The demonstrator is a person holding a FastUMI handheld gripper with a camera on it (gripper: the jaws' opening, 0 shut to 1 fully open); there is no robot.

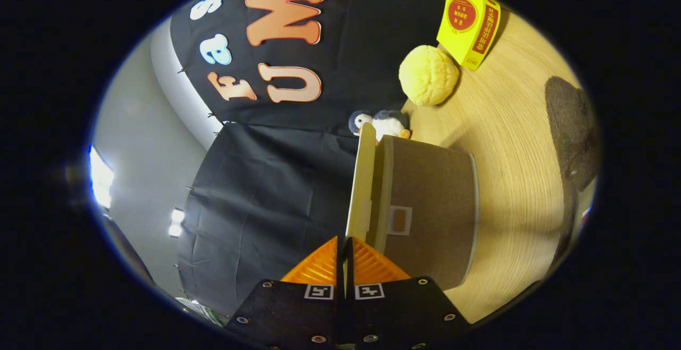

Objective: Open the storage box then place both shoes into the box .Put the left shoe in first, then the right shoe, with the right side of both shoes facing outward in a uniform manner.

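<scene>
While the orange ribbed fingers of the hand-held gripper pinch the thin cream lid of the brown cardboard storage box between them, the view is rolled on its side, so the pale wooden table stands like a wall beside the box. Both fingers press on the lid's edge with almost no gap left. The lid stands away from the box body, so the opening step looks to be in hand and not yet finished. Next, by my reading, the lid must be swung fully clear and let go before the left shoe can be fetched. A dark grey felt-like shape lies on the table beyond the box, towards its far edge; it may be a shoe, but I cannot tell. Behind the box a small plush penguin sits at the table's back edge, with a yellow knobbly ball and a yellow carton further along it. Black cloth walls the booth, with a grey room wall and bright lights beyond.
</scene>
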